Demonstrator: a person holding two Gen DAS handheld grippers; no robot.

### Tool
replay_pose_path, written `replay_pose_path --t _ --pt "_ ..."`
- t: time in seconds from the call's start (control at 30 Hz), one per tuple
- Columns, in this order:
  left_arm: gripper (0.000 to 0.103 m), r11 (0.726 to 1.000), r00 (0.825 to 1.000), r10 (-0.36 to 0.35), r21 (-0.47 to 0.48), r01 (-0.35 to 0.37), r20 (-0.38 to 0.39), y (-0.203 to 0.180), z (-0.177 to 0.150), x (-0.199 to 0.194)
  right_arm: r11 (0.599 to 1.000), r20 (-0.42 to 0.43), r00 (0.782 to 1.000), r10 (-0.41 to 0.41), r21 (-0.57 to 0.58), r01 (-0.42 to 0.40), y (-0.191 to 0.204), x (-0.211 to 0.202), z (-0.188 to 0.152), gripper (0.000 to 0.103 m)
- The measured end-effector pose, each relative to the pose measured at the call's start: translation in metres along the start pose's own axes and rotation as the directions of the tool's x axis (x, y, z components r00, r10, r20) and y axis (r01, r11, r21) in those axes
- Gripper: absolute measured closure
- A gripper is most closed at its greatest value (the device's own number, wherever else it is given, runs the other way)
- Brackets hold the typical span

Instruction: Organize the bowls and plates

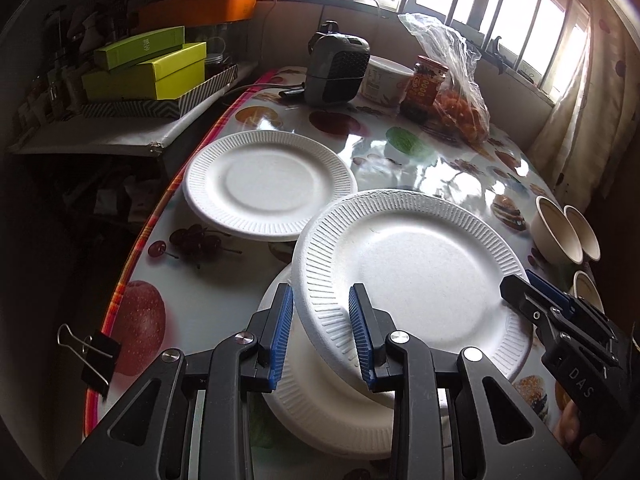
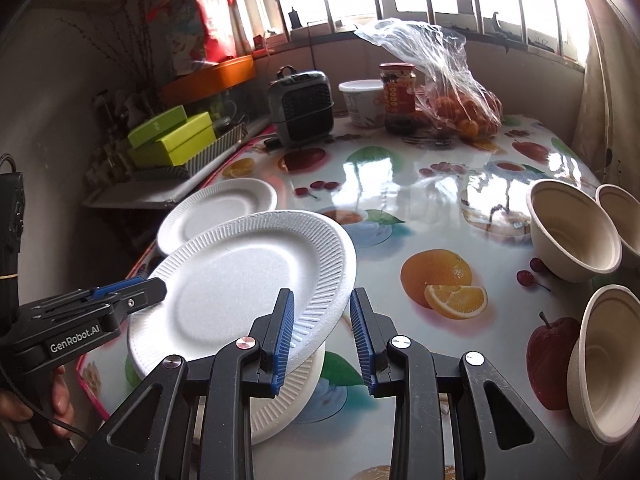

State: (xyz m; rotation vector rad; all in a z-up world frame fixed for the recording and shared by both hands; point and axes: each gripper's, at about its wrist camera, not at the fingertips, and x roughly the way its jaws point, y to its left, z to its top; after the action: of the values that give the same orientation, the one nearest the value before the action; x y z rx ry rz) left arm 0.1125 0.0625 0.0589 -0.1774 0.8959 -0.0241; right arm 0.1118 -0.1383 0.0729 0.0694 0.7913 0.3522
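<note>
Both grippers carrying 1 plate

Left gripper [image 1: 321,332] and right gripper [image 2: 322,338] each have jaws pinching opposite rims of the top plate [image 1: 408,276], tilted over the plate stack [image 1: 320,412] on the worktop [image 2: 400,184]. I'd level it first, then lower both sides together so it nests.

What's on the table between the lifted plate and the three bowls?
Nothing: in the right wrist view, only bare fruit-print tablecloth separates the lifted plate from the bowls.
</note>
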Motion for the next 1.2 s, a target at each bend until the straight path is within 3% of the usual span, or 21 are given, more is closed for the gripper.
replay_pose_path --t 0.4,1.2 --pt "0.073 0.999 1.0 0.022 -0.037 -0.023 -0.018 0.015 -0.03 -0.004 0.999 -0.032 0.999 0.024 -0.036 -0.025 0.013 0.001 -0.019 0.075" --pt "0.073 0.998 0.998 0.038 -0.048 -0.04 -0.054 0.017 -0.043 0.007 0.999 -0.072 0.997 0.026 -0.04 -0.029 0.015 0.011 -0.032 0.074"
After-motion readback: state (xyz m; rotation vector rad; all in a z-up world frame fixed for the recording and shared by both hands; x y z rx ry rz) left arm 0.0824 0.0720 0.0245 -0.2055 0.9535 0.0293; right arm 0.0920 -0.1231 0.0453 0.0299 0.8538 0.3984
